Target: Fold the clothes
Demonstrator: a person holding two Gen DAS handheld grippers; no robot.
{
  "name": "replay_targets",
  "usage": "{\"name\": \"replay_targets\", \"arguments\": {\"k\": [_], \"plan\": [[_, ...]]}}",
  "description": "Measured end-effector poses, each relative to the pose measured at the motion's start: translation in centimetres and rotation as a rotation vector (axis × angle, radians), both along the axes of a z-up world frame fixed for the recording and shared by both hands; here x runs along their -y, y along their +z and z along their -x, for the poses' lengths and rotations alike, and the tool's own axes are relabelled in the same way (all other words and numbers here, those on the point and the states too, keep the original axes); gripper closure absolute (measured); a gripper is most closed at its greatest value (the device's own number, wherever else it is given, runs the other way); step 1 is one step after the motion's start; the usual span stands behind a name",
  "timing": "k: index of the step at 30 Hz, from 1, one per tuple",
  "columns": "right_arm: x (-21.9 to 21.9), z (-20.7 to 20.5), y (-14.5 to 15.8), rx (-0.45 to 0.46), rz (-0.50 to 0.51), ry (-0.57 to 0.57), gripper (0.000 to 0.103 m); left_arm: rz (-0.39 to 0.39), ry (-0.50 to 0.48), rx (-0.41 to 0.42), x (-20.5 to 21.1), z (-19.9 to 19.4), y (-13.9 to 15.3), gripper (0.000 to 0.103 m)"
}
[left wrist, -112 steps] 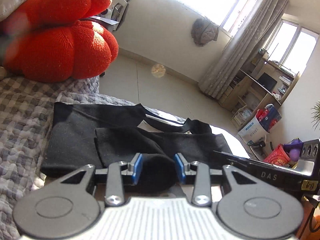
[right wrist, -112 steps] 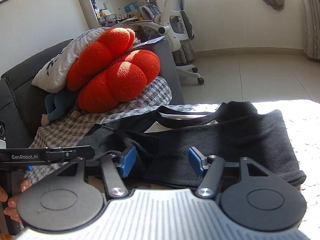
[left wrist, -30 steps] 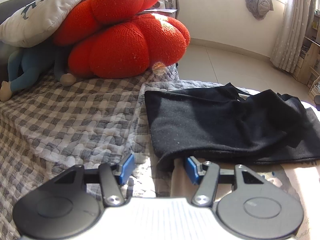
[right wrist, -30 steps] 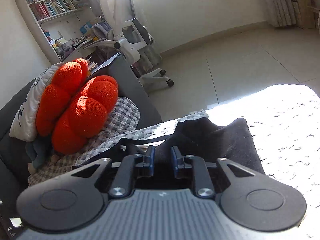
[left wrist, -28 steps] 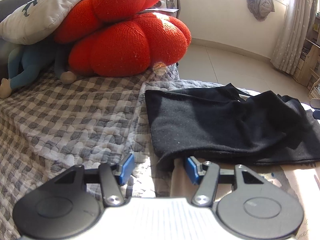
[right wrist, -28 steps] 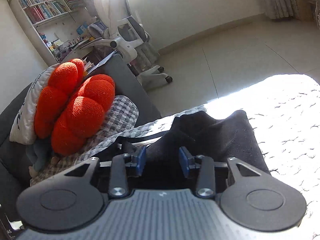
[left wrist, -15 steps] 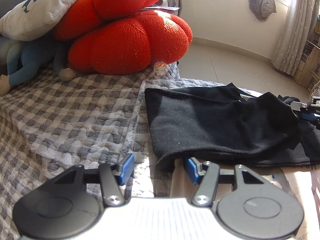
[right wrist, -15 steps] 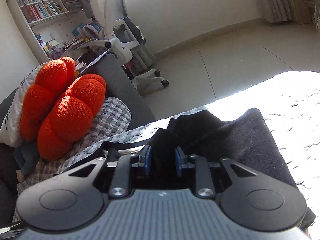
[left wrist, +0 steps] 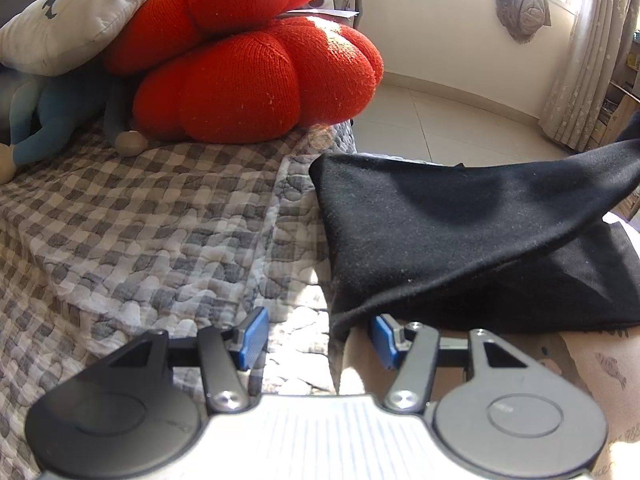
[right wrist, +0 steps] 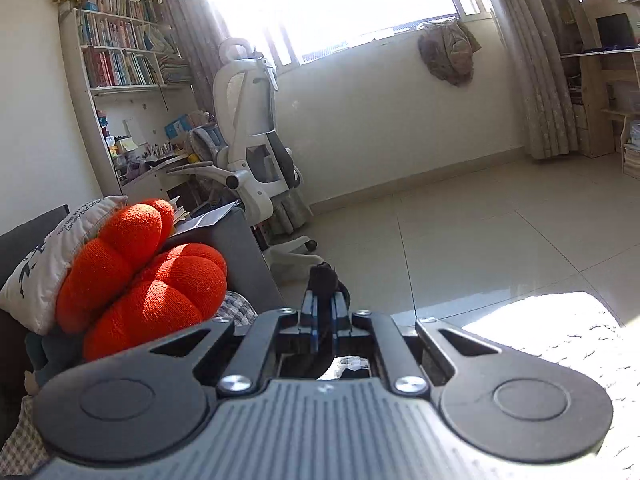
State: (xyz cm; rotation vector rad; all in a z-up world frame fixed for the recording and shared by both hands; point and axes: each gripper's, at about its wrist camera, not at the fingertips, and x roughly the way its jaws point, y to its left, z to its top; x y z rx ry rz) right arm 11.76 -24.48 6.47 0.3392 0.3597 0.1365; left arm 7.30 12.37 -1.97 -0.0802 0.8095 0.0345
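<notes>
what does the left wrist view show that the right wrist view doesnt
Only the left wrist view: the open left gripper over the checked blanket, and the black garment spread out with its far end lifted. Only the right wrist view: the right gripper, whose jaws have just closed on a pinch of black cloth, plus the office chair and bookshelf. Both: the orange cushion.

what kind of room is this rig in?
Likely a home study or living room: a sofa under a checked quilt with an orange knitted cushion, a bookshelf and a white office chair.
</notes>
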Motion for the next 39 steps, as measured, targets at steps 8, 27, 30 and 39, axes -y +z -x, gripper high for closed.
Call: {"name": "replay_targets", "arguments": {"k": [8,27,30,39], "plan": [[1.5,2.1,-5.2,-0.192,0.061,-0.026,0.095,0.018,-0.012,-0.040,-0.4,0.2,0.1,0.046],[6.5,2.4,-5.1,-0.336,-0.128,-0.006,0.082,-0.078,-0.001,0.062,-0.2,2.0,5.5,0.049],[7.0,0.8,-6.2,-0.371,-0.219,0.017,0.082,-0.064,-0.038,0.121,1.4,1.8,5.4,0.050],[7.7,-1.0,-8.4,-0.456,-0.452,0.038,0.050,0.026,-0.070,0.092,4.8,0.2,2.6,0.055]]}}
